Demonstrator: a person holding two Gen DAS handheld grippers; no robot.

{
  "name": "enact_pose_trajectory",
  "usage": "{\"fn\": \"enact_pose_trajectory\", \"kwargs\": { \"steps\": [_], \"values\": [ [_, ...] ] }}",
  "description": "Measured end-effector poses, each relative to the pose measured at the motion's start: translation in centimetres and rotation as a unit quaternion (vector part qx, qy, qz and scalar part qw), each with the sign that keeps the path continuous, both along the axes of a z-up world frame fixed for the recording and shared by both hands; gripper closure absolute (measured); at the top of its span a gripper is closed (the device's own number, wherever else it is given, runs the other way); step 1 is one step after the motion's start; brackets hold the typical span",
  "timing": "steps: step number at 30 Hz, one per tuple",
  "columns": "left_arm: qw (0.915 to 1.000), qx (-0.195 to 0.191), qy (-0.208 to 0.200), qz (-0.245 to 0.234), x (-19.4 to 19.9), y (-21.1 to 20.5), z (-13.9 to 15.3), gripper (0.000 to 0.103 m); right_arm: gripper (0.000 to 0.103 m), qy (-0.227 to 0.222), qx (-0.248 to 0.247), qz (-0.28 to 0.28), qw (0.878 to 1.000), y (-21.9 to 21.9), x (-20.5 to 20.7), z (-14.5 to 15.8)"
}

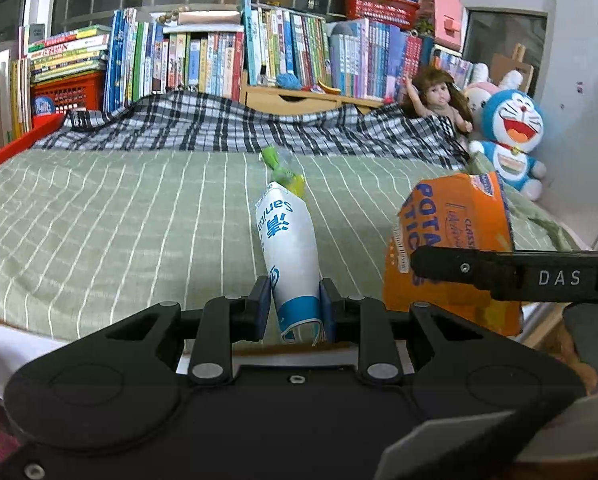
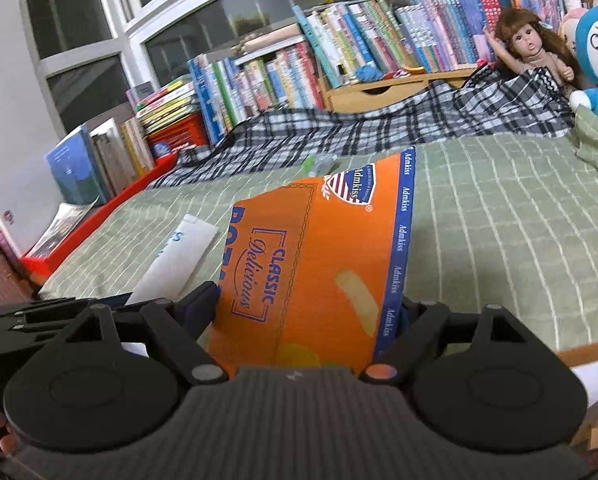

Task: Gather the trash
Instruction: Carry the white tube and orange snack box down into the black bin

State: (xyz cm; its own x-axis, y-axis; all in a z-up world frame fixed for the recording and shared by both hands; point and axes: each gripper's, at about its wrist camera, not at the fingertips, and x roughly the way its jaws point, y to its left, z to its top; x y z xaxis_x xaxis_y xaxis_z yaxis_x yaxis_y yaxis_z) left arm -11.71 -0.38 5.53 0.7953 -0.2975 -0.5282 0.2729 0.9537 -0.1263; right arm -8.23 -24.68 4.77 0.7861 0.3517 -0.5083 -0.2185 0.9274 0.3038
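My left gripper [image 1: 294,305] is shut on a white and blue wrapper [image 1: 287,248] that sticks out forward over the green striped bed sheet [image 1: 119,220]. A small green and clear wrapper [image 1: 283,170] lies on the sheet beyond its tip. My right gripper [image 2: 305,312] is shut on an orange potato-stick box [image 2: 319,264], with the jaws standing wide on its two sides. In the left wrist view the orange box [image 1: 455,240] and the right gripper's black finger [image 1: 499,270] are at the right. The white wrapper [image 2: 175,260] shows left of the box in the right wrist view.
A black and white plaid cloth [image 1: 219,124] lies across the far side of the bed. Rows of books [image 1: 203,56] and a red basket [image 1: 69,90] stand behind it. A doll [image 1: 439,96] and a blue plush toy [image 1: 511,136] sit at the far right. A red rail [image 2: 99,220] edges the bed's left side.
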Motion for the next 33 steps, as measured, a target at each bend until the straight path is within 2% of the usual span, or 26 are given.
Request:
{"fn": "enact_pose_trajectory", "kwargs": {
  "steps": [9,15,19,22,24,26,29,33],
  "values": [
    [0.9983,-0.009,0.054,-0.018,-3.5,1.1,-2.7,0.078,0.018,0.017,-0.008,0.038,0.999,1.7,-3.5,-2.5],
    [0.9941,-0.003,0.108,-0.015,-4.2,1.7,-6.2,0.078,0.018,0.066,-0.008,0.069,0.995,2.3,-4.7,-5.7],
    [0.9868,0.002,0.162,-0.012,-3.6,1.9,-9.7,0.078,0.018,0.104,-0.028,0.086,0.99,2.8,-4.7,-8.4],
    [0.9773,0.005,0.212,-0.009,-2.6,2.0,-13.1,0.078,0.018,0.133,-0.038,0.112,0.984,3.2,-4.2,-10.7],
    [0.9719,0.02,0.234,-0.01,-1.8,2.0,-15.3,0.078,0.018,0.154,-0.051,0.12,0.979,3.6,-3.7,-12.3],
    [0.9665,0.032,0.255,-0.009,-1.1,1.9,-17.1,0.078,0.018,0.182,-0.057,0.13,0.973,3.9,-2.8,-13.9],
    [0.9585,0.03,0.283,-0.01,-0.1,2.0,-19.1,0.078,0.018,0.214,-0.063,0.137,0.965,4.3,-1.8,-16.0],
    [0.954,0.046,0.296,-0.008,0.7,1.8,-21.0,0.078,0.018,0.247,-0.075,0.142,0.956,5.0,-0.7,-18.5]
  ]
}}
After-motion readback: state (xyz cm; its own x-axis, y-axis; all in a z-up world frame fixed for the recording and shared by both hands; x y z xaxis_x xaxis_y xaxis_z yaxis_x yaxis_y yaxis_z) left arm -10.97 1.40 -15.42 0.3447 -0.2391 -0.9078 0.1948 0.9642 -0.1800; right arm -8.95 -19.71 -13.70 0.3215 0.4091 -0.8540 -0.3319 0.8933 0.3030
